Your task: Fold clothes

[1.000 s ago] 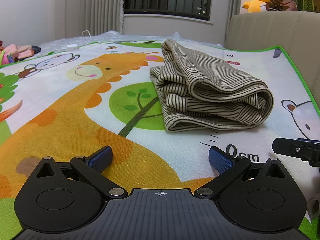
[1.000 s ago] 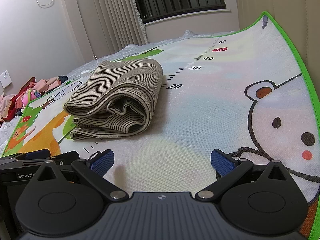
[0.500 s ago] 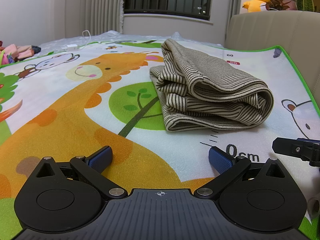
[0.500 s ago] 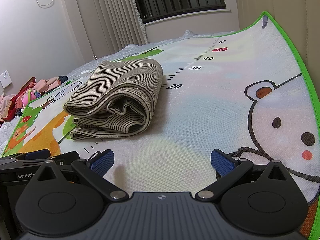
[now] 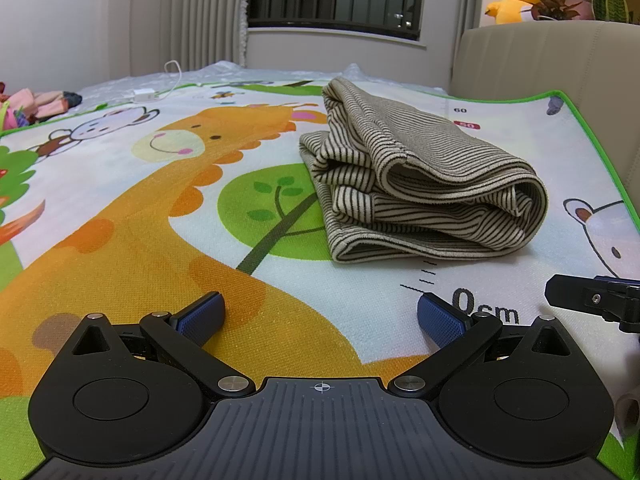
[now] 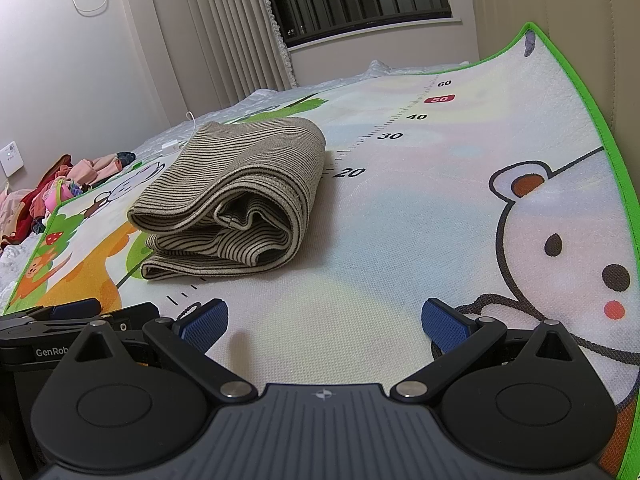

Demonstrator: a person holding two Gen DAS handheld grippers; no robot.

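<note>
**On the mat, a folded shirt and 2 idle grippers**

On the mat [image 5: 120, 240] the striped shirt [image 5: 420, 192] lies already folded into a thick bundle of several layers, over the printed tree and beside the ruler marks; in the right wrist view the shirt [image 6: 236, 196] sits ahead and to the left, its rounded fold toward the ruler. The left gripper [image 5: 320, 316] rests low near the mat with its jaws spread wide and nothing between them; the right gripper [image 6: 324, 320] is the same — wide and empty, well short of the cloth. Each gripper shows at the edge of the other's view, so they sit side by side.

The fold looks done, or nearly; what remains, I judge, is a tidy-up or a last press. To do that well: come in low from the near edge; keep the jaws level with the mat so a finger slides under the bottom layer, not between layers; grip the whole stack at 2 corners, not just the top flap — the upper layer is loose and bulges, so a shallow pinch would peel it open. A pile of other clothes [image 6: 60, 188] waits beyond the mat's far left.
</note>
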